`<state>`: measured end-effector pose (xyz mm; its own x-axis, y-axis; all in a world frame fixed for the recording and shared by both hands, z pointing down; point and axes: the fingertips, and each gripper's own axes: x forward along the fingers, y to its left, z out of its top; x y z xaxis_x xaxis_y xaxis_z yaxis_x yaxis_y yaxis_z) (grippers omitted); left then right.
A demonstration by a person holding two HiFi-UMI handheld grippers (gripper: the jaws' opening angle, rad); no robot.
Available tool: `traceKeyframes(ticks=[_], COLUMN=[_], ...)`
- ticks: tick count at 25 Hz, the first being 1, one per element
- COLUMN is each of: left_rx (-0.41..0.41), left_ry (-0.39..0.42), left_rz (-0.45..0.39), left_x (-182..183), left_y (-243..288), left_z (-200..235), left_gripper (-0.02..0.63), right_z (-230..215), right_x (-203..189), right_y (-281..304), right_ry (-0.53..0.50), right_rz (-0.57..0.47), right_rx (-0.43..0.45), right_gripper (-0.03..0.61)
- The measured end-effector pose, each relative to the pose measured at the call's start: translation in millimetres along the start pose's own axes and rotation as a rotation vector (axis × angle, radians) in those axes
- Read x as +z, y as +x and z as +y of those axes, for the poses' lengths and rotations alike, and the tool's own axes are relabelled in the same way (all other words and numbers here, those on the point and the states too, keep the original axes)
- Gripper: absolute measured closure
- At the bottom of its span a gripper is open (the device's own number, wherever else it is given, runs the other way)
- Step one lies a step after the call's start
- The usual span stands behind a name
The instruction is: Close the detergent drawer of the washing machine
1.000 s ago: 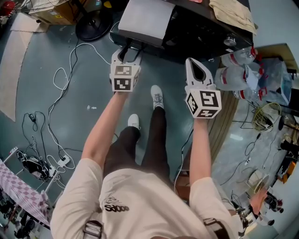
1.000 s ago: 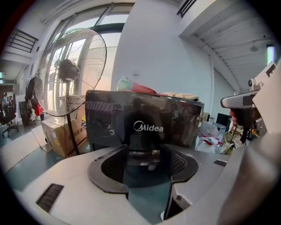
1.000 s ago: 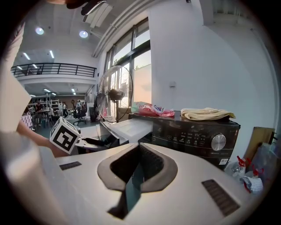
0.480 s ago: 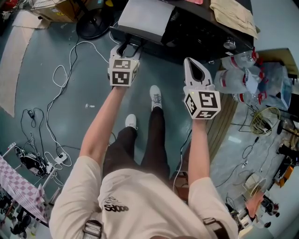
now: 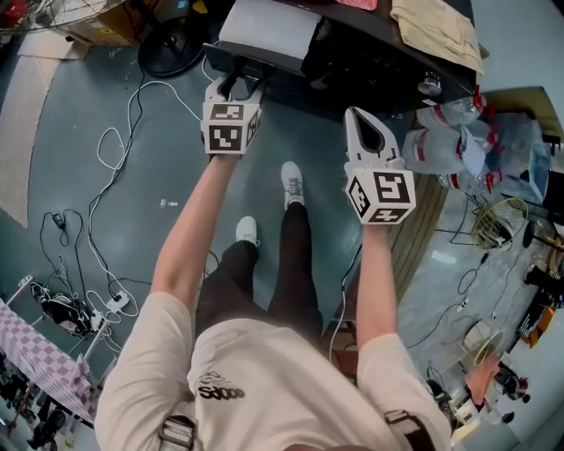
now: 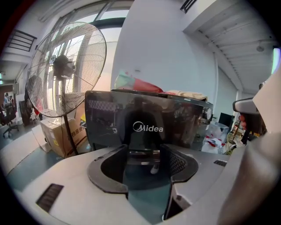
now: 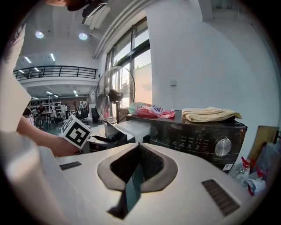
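Note:
The dark washing machine (image 5: 388,53) stands at the top of the head view, its detergent drawer (image 5: 264,31) pulled well out toward me. My left gripper (image 5: 234,86) sits right at the drawer's glossy black front (image 6: 145,121), which carries a Midea logo. Its jaws stand open with nothing between them; I cannot tell whether they touch the panel. My right gripper (image 5: 370,132) hangs shut and empty further right, short of the machine. In the right gripper view (image 7: 139,149) the drawer (image 7: 131,127) sticks out left of the control panel and knob (image 7: 223,147).
A pedestal fan (image 6: 66,66) and a cardboard box (image 6: 61,132) stand left of the machine. Cables (image 5: 115,141) trail over the floor. Plastic bottles (image 5: 449,132) lie at the right. A folded towel (image 5: 436,26) rests on the machine. My feet (image 5: 295,181) are below the drawer.
My left gripper has crept forward toward the drawer front. The right gripper has barely moved and stays shut.

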<state>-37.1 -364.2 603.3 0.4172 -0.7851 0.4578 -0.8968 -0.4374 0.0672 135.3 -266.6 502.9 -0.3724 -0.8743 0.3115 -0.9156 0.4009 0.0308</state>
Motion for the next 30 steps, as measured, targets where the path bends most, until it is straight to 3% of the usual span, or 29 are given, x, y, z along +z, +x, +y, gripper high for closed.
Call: traceKeyframes(ticks=[14, 30], left_rx=[-0.016, -0.002], left_ry=[-0.003, -0.022], left_rz=[-0.038, -0.042], left_x=[37, 52], left_y=[42, 69], left_z=[1, 8], left_gripper=[0.37, 0.37], right_z=[-19, -41], right_x=[-1, 1], right_y=[14, 37], right_ry=[-0.001, 0.009], right_rz=[0.03, 0.052], right_rx=[-0.032, -0.03], right_gripper=[0.578, 0.579])
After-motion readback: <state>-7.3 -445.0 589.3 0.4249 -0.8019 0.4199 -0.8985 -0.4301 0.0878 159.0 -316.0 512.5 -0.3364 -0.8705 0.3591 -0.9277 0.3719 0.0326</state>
